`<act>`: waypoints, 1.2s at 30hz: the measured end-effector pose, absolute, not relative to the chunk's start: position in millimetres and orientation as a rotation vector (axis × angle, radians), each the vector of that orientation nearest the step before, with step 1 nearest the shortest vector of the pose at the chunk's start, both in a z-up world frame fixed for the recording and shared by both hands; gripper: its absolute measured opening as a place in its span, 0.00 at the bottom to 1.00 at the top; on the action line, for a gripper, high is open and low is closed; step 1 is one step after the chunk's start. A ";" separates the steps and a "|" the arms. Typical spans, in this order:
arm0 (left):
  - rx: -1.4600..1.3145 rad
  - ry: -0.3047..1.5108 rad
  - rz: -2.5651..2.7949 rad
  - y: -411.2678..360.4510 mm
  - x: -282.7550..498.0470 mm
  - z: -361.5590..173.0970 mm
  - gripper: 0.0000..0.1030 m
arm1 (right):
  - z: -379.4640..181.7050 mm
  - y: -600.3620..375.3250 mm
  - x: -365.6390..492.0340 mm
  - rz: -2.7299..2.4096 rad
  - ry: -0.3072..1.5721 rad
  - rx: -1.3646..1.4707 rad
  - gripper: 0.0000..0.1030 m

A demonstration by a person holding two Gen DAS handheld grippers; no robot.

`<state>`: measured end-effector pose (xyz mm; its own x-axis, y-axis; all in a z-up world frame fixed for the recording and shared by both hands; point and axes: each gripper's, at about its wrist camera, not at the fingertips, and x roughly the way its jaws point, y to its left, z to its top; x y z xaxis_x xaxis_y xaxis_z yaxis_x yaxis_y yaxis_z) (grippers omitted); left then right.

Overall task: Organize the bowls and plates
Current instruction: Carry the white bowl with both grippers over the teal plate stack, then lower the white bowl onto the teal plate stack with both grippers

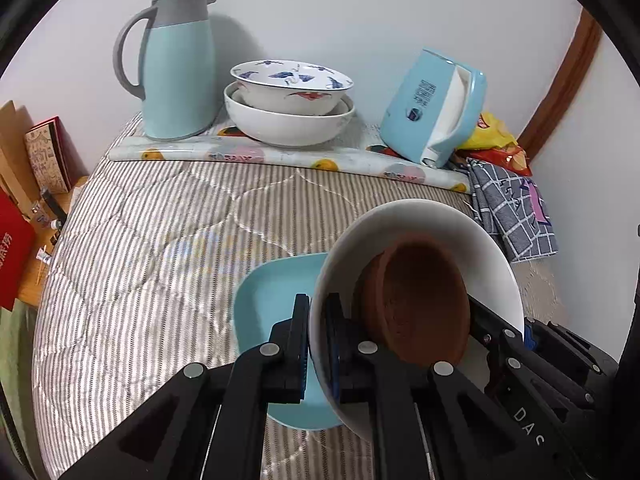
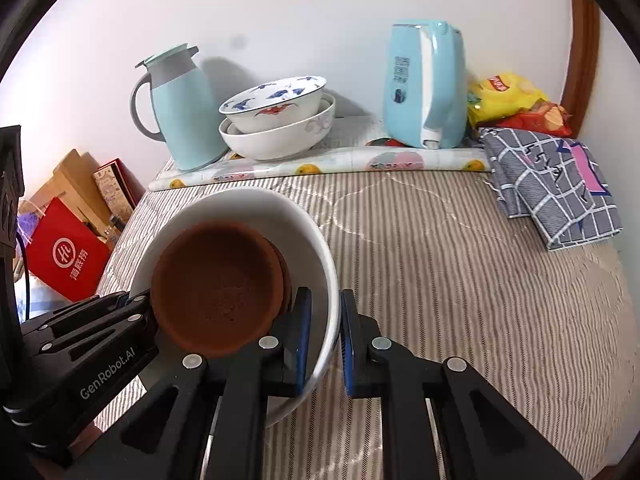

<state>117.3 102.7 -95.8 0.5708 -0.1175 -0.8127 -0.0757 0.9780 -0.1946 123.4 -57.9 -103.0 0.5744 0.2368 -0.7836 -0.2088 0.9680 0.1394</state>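
A white bowl (image 1: 420,220) with stacked brown clay dishes (image 1: 424,292) inside hangs tilted over the striped quilt, gripped from both sides. My left gripper (image 1: 317,312) is shut on its left rim, one finger inside and one outside. My right gripper (image 2: 325,300) is shut on the opposite rim of the white bowl (image 2: 256,204), beside the brown dishes (image 2: 216,280). Each gripper shows in the other view: right gripper (image 1: 506,328), left gripper (image 2: 136,304). A light blue plate (image 1: 272,292) lies below the bowl's left side. A painted bowl (image 1: 290,80) sits nested in a larger white bowl (image 1: 280,128) at the back.
Along the back wall stand a pale blue thermos jug (image 1: 176,68) and a blue kettle (image 1: 432,108), behind a rolled fruit-print mat (image 1: 280,156). A folded checked cloth (image 2: 552,188) and snack bags (image 2: 504,96) lie at the right. A red box (image 2: 68,252) sits off the left edge.
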 end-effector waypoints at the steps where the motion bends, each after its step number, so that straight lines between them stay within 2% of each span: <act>1: -0.219 0.967 -0.020 105.1 117.7 -96.4 0.09 | -103.8 -55.5 124.4 0.266 0.924 0.031 0.13; 36: -0.246 1.062 0.035 132.1 135.4 -149.7 0.09 | -157.1 -27.7 151.5 0.325 1.020 -0.006 0.13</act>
